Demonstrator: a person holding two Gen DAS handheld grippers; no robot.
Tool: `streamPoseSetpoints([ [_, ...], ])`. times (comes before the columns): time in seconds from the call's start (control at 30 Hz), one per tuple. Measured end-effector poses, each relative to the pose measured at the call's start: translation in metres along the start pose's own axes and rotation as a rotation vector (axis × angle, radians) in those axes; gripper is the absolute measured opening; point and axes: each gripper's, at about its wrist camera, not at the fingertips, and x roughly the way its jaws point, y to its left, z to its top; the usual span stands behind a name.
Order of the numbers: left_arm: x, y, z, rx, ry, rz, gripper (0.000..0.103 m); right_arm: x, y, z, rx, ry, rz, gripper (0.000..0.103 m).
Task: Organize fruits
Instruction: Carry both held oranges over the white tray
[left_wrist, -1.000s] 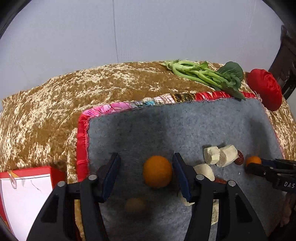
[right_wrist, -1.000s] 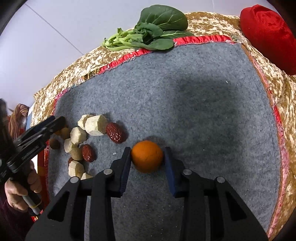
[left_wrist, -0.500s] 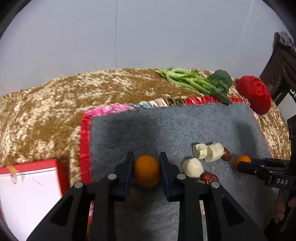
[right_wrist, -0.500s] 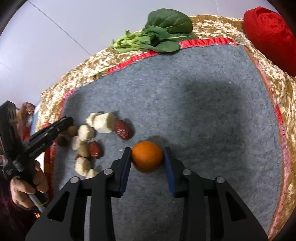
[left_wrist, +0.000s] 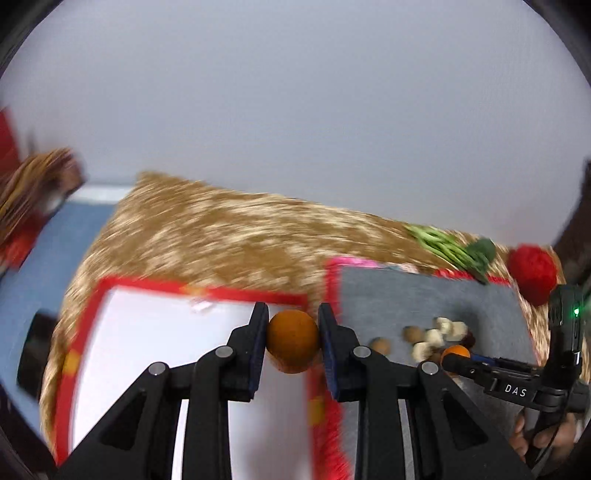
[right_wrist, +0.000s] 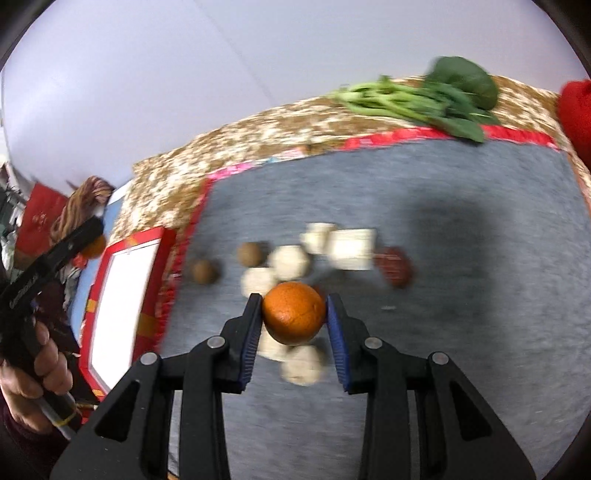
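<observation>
orange (left_wrist: 293, 339): clamped between the left gripper (left_wrist: 291, 345) pads, held over the right edge of a red-rimmed white box (left_wrist: 155, 332). second orange (right_wrist: 294, 312): pinched in the right gripper (right_wrist: 294, 325), above pale root chunks (right_wrist: 288, 260) on the grey felt mat (right_wrist: 461, 295). lettering "das" legible on the right gripper's body in the left view. leafy greens (right_wrist: 424, 98) at the mat's far edge.

We see a home table draped in gold velvet cloth (right_wrist: 258, 136) against a plain white wall (left_wrist: 295, 110), a grey felt mat (right_wrist: 461, 258) spread over it, leafy greens (right_wrist: 424, 99) at its far edge.
</observation>
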Motion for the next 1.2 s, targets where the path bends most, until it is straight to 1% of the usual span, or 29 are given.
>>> streamPoseSetpoints([
  [0.03, -0.011, 0.017, -0.004, -0.032, -0.011, 0.038, 0.026, 0.003, 0.011, -0.001, -0.01, 0.003, 0.02, 0.037],
  [0.1, -0.023, 0.036, -0.009, -0.062, -0.025, 0.092, 0.026, 0.008, 0.029, -0.002, -0.029, 0.004, 0.049, 0.037],
  [0.13, -0.03, 0.048, -0.014, -0.081, -0.03, 0.13, 0.026, 0.009, 0.043, -0.004, -0.054, 0.001, 0.071, 0.037],
  [0.2, -0.04, 0.068, -0.024, -0.109, -0.027, 0.182, 0.026, 0.01, 0.07, -0.009, -0.098, -0.005, 0.112, 0.037],
  [0.27, -0.042, 0.09, -0.038, -0.143, 0.005, 0.229, 0.027, 0.012, 0.095, -0.015, -0.136, -0.013, 0.159, 0.037],
  [0.33, -0.04, 0.102, -0.046, -0.163, 0.041, 0.257, 0.027, 0.015, 0.128, -0.025, -0.198, -0.021, 0.219, 0.037],
  [0.43, -0.033, 0.112, -0.052, -0.157, 0.087, 0.305, 0.027, 0.017, 0.167, -0.045, -0.282, -0.019, 0.281, 0.037],
  [0.5, -0.027, 0.116, -0.054, -0.16, 0.109, 0.316, 0.027, 0.022, 0.188, -0.06, -0.329, -0.009, 0.306, 0.037],
  [0.57, -0.022, 0.116, -0.055, -0.141, 0.133, 0.341, 0.027, 0.03, 0.205, -0.071, -0.363, 0.006, 0.309, 0.037],
  [0.63, -0.021, 0.116, -0.055, -0.12, 0.144, 0.347, 0.027, 0.038, 0.217, -0.083, -0.389, 0.034, 0.309, 0.037],
  [0.77, -0.02, 0.118, -0.058, -0.08, 0.154, 0.387, 0.027, 0.054, 0.224, -0.093, -0.429, 0.065, 0.279, 0.037],
  [0.87, -0.018, 0.127, -0.061, -0.093, 0.173, 0.413, 0.028, 0.059, 0.223, -0.095, -0.44, 0.086, 0.277, 0.037],
  [0.93, -0.017, 0.13, -0.061, -0.102, 0.18, 0.415, 0.028, 0.063, 0.224, -0.096, -0.448, 0.105, 0.278, 0.037],
  [1.03, -0.016, 0.128, -0.06, -0.099, 0.179, 0.419, 0.029, 0.07, 0.231, -0.103, -0.502, 0.122, 0.243, 0.038],
  [1.1, -0.02, 0.126, -0.058, -0.106, 0.155, 0.418, 0.034, 0.072, 0.235, -0.106, -0.535, 0.128, 0.216, 0.038],
  [1.17, -0.024, 0.122, -0.055, -0.105, 0.122, 0.418, 0.049, 0.072, 0.236, -0.108, -0.547, 0.134, 0.207, 0.038],
  [1.2, -0.028, 0.119, -0.053, -0.099, 0.09, 0.418, 0.051, 0.069, 0.236, -0.106, -0.549, 0.126, 0.211, 0.04],
])
